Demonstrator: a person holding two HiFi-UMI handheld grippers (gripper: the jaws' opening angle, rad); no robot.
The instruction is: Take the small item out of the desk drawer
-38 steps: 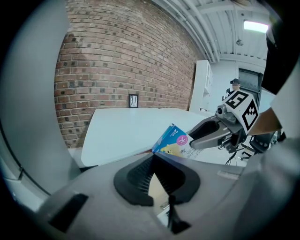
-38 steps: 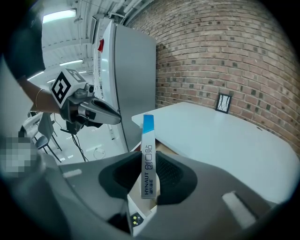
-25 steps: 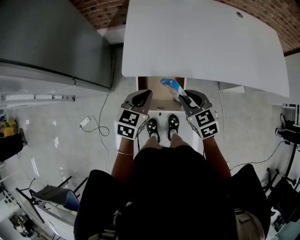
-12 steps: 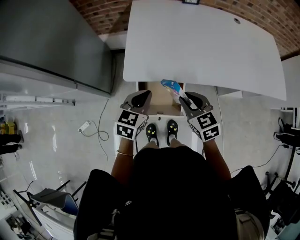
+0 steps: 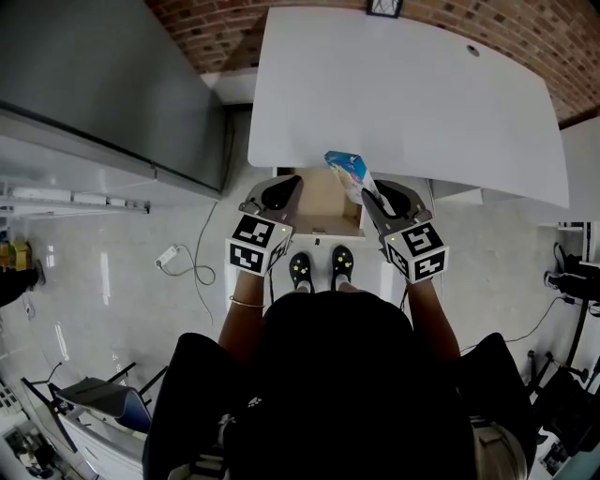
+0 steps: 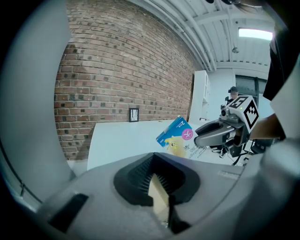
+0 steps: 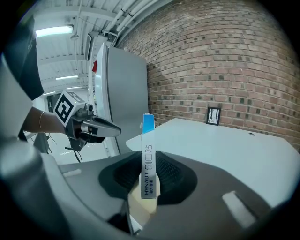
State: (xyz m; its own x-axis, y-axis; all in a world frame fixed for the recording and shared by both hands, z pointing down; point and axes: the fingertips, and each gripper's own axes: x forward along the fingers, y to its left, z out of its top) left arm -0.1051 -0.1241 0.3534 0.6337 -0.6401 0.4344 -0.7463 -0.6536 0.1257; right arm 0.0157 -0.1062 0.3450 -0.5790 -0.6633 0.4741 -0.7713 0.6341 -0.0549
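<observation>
Shoes [image 5: 300, 269] stood just below the open drawer [image 5: 322, 204]. Left gripper [image 5: 279, 192] hung over the drawer's left edge, jaws together, nothing between them. Right gripper [image 5: 382, 200] was clamped on the small blue-and-yellow box [image 5: 349, 172], held edge-up, lifted out of the drawer, at the white desk [image 5: 412, 94] front edge. Brick wall [image 5: 206, 14] beyond.
</observation>
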